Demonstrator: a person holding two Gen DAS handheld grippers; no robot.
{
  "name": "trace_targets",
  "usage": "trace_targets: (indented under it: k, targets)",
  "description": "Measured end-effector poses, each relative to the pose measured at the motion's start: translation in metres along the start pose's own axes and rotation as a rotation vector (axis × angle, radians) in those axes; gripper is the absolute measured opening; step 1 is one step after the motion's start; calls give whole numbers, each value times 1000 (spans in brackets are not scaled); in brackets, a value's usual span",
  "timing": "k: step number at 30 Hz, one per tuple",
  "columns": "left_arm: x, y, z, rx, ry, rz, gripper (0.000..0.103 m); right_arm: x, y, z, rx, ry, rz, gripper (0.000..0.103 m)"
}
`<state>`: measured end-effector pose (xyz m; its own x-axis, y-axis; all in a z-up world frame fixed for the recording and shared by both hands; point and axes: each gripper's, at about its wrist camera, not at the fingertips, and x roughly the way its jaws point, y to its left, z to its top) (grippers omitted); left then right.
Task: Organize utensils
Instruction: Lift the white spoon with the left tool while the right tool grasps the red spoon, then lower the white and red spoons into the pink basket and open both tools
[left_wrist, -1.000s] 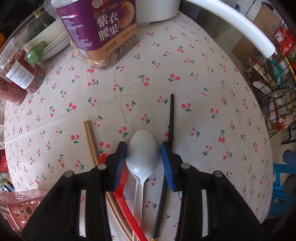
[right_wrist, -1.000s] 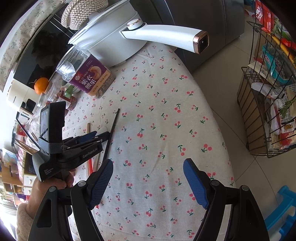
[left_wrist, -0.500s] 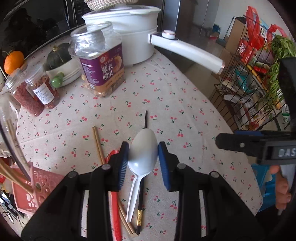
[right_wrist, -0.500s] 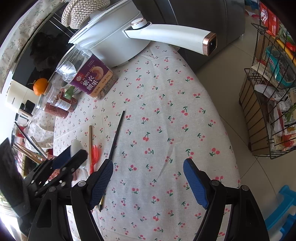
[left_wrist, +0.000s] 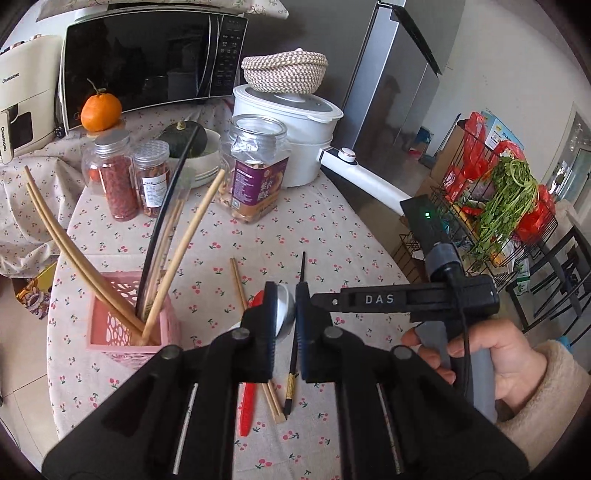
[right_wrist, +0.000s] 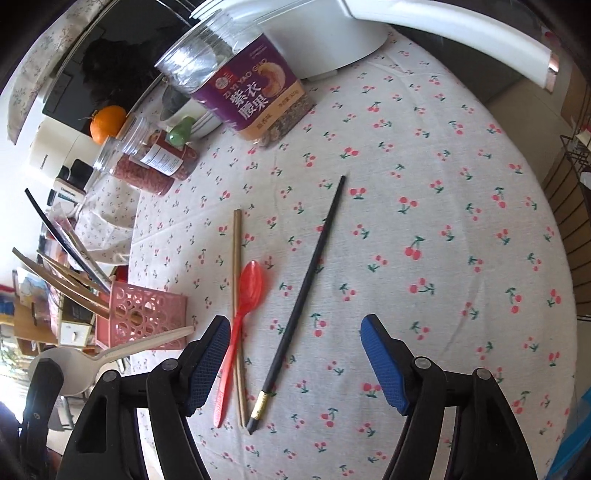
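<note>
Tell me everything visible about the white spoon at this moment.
The white spoon looks like plain matte plastic, with an oval bowl and a flat tapering handle. The left gripper is shut on its bowl, holding it off the cherry-print tablecloth. Its handle points toward the pink basket. Nothing else appears to touch it.

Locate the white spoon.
The white spoon is clamped in the left claw, lifted above the table beside the pink basket.

Both grippers are black plastic with ribbed blue pads and round grey screws at the finger pivots. The right gripper (left_wrist: 421, 301) carries white "DAS" lettering (a black cable at three o'clock); the sleeve (left_wrist: 546, 406) is cream fleece.
</note>
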<state>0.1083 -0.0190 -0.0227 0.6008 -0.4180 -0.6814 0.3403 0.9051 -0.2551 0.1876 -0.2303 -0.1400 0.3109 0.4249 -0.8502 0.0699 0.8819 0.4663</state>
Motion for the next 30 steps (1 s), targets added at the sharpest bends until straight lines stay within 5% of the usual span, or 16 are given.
trace_targets:
  k: [13, 17, 19, 24, 30]
  targets:
    - [-45, 18, -10, -42, -18, -57, 10, 61, 14, 20, -11, -18, 72, 29]
    - [-51, 29, -13, -64, -17, -53, 10, 67, 18, 25, -46, -52, 87, 25]
    - [-54, 33, -15, -72, -19, -51, 10, 71, 23, 24, -74, -52, 74, 10]
    - [-65, 42, -16, -97, -38, -59, 10, 68, 28, 18, -103, -59, 70, 3]
    - [-92, 47, -8, -119, -117, -83, 10, 17, 45, 7, -164, -171, 64, 2]
